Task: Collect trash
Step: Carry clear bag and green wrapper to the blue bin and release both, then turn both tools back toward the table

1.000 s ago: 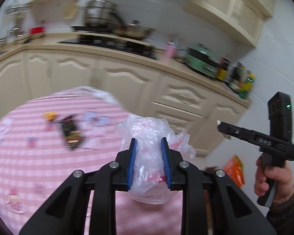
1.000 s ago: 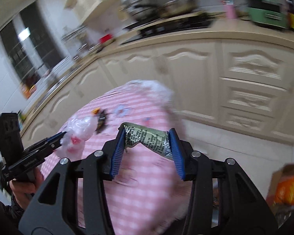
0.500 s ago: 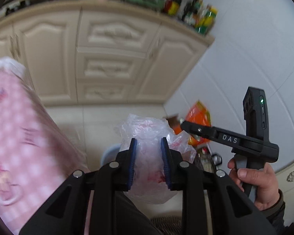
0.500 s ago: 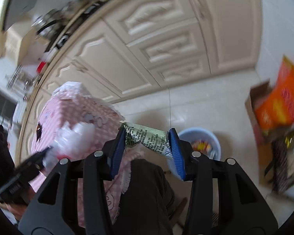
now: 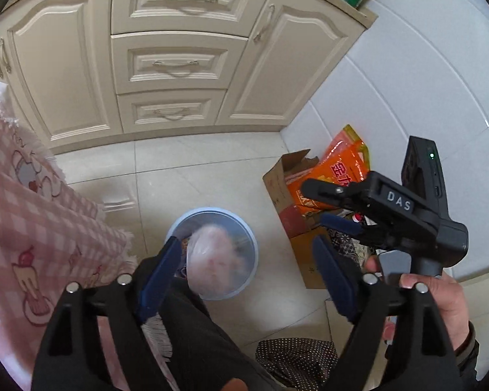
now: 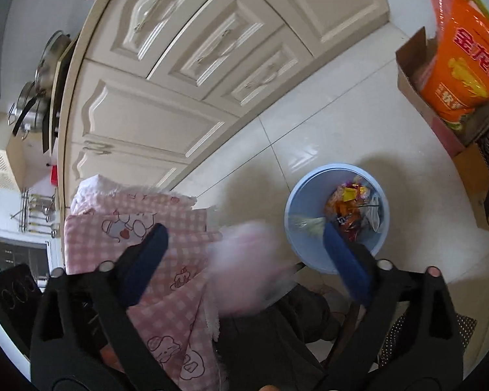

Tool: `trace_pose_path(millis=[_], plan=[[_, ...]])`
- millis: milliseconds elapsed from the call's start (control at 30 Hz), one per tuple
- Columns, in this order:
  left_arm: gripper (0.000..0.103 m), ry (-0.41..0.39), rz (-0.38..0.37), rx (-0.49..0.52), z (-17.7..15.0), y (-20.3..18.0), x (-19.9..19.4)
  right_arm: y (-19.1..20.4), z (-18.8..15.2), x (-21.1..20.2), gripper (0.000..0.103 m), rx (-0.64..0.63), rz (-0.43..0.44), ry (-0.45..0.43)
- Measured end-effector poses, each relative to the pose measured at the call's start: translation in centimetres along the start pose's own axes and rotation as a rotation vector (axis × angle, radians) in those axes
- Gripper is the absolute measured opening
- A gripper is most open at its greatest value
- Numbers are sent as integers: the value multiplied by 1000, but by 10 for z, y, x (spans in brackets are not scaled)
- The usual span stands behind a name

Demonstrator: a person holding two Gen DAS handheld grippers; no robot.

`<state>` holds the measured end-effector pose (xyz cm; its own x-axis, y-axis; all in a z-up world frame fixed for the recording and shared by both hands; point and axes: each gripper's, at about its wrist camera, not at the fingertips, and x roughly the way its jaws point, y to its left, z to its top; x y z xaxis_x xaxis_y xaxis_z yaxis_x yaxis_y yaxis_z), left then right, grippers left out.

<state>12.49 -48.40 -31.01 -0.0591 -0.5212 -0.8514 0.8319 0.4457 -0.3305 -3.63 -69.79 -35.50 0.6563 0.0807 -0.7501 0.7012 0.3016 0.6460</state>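
Hovering both grippers over the blue trash bin (image 5: 212, 224) so released litter lands inside. Spreading the left gripper (image 5: 244, 277), jaws opening, letting the crumpled plastic bag (image 5: 216, 260) drop clear of the pads. Opening the right gripper (image 6: 244, 254) too, shedding a blurred wrapper (image 6: 304, 223) at the bin's rim.

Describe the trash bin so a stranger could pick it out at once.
Start at the cream kitchen cabinets and drop to the pale tiled floor before them. The trash bin stands there, left of a cardboard box holding an orange bag. It is the only round, light blue container, with colourful wrappers inside.
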Motion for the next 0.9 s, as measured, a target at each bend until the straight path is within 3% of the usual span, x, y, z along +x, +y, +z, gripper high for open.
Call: trace_pose_path(millis=[100, 467, 633, 900], plan=[[83, -11, 4, -8, 2, 2, -9, 0, 3, -4, 97, -1, -27, -23], [91, -168, 42, 41, 7, -6, -75, 29, 3, -17, 97, -69, -48, -49], [94, -243, 103, 66, 9, -8, -107, 58, 3, -27, 97, -127, -35, -69], [94, -327, 132, 41, 6, 3, -152, 117, -3, -48, 97, -247, 4, -107]])
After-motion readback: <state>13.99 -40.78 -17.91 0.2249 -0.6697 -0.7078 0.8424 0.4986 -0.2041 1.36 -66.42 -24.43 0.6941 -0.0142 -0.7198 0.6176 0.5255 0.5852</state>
